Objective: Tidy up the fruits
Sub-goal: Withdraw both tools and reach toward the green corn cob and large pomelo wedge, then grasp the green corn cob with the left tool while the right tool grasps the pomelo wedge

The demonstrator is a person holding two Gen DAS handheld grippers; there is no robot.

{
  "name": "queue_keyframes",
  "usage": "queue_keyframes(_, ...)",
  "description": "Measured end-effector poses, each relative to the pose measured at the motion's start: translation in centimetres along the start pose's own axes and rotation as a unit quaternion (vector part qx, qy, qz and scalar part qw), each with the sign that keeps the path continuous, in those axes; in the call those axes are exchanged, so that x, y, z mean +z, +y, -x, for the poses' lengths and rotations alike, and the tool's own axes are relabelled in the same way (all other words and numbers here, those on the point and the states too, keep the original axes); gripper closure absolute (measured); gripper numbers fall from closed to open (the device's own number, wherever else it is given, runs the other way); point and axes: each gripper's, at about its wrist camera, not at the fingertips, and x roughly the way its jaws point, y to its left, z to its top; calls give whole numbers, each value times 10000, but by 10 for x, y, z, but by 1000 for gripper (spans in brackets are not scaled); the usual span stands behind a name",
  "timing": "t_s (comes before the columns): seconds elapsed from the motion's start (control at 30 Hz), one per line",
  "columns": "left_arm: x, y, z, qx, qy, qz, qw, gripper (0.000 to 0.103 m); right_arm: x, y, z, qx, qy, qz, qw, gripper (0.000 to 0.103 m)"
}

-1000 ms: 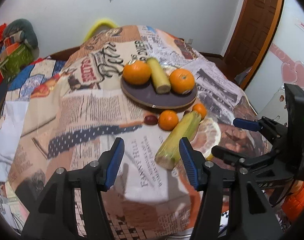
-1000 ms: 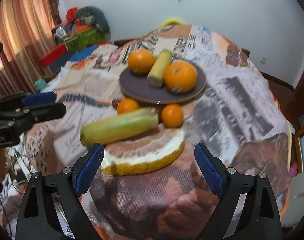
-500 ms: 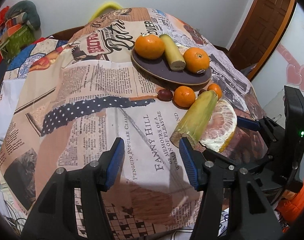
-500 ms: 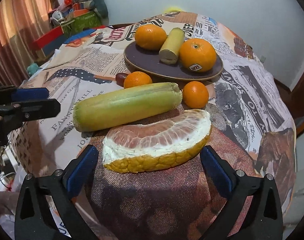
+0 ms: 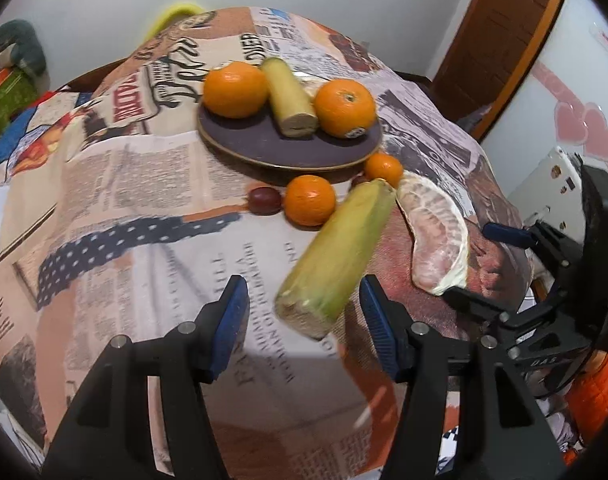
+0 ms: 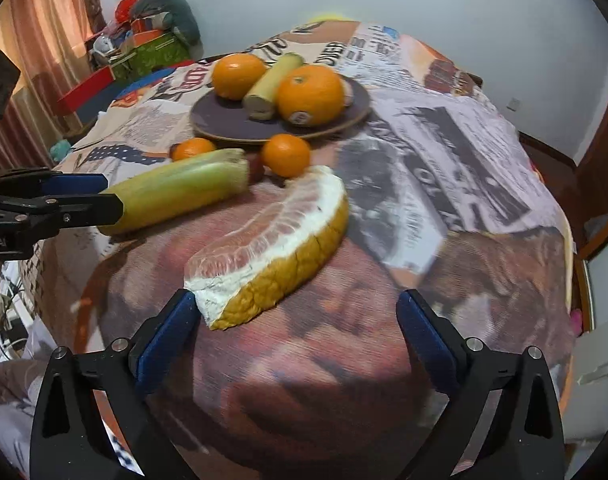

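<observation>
Both grippers gape wide: the left gripper (image 5: 302,312) flanks the corn cob's (image 5: 338,254) butt, the right gripper (image 6: 296,328) faces the pomelo wedge (image 6: 276,248). Beyond, on the newsprint tablecloth (image 5: 144,184), sits the plate (image 5: 264,144); farther, a wooden door (image 5: 500,36).

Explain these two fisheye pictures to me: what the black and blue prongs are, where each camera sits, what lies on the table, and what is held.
No robot here: a person carries a hand-held gripper in each hand, each with its own camera looking along its two blue-padded fingers. One view shows the left hand-held gripper, open around the end of a corn cob. The other shows the right hand-held gripper, open at a pomelo wedge. Nothing is gripped. On the newspaper-print cloth, a dark plate holds two oranges and another cob; two small tangerines lie beside it.
</observation>
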Motion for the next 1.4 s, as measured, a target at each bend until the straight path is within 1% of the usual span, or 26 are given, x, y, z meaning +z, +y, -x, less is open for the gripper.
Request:
queue_keyframes(0.07,3,-3,-7,-21,66,-37,10000,45,-1,-9,2,-22,-1,-102,9999,7)
queue_keyframes(0.13,6,-5,-15,-119,147,-27,9998,45,-1,-17,1,-42,18,-198,9998,7)
queue_keyframes(0.2,9,-8,-22,-119,206,-67,9997,45,-1,-26,1,-21,56,-303,9995,7)
queue_keyframes(0.3,13,-14,-28,-32,164,-163,9997,45,-1,-30,6,53,83,-385,9992,13)
queue_keyframes(0.4,14,-14,-29,-73,93,-141,9998,45,4,-28,11,88,-45,-439,9990,14)
queue_keyframes(0.47,13,-13,-29,-91,49,-117,9999,46,12,-27,12,202,-153,-544,9982,14)
queue_keyframes(0.57,11,-14,-26,-161,29,-118,9998,52,26,-23,2,265,-198,-587,9977,14)
queue_keyframes(0.7,7,-17,-19,-290,36,-164,9994,59,39,-19,-18,154,-117,-544,9983,15)
queue_keyframes(0.77,6,-20,-15,-370,24,-171,9992,60,41,-19,-29,129,-36,-588,9982,16)
queue_keyframes(0.87,5,-25,-10,-465,34,-207,9987,60,38,-19,-32,60,-68,-565,9984,17)
queue_keyframes(0.93,6,-30,-9,-425,56,-294,9986,60,36,-16,-31,-85,-71,-397,9992,28)
queue_keyframes(0.97,7,-32,-10,-384,85,-342,9986,60,34,-15,-29,-153,-81,-263,9995,30)
queue_keyframes(1.03,10,-34,-15,-341,157,-410,9985,60,30,-17,-25,-92,-92,-168,9998,41)
queue_keyframes(1.1,13,-35,-21,-298,243,-462,9982,60,27,-22,-20,-25,-71,-128,9999,49)
queue_keyframes(1.27,25,-41,-36,-262,350,-575,9974,60,19,-33,-10,63,-9,-59,10000,50)
queue_keyframes(1.4,33,-44,-49,-220,432,-596,9970,60,18,-39,-10,164,-21,-150,9998,51)
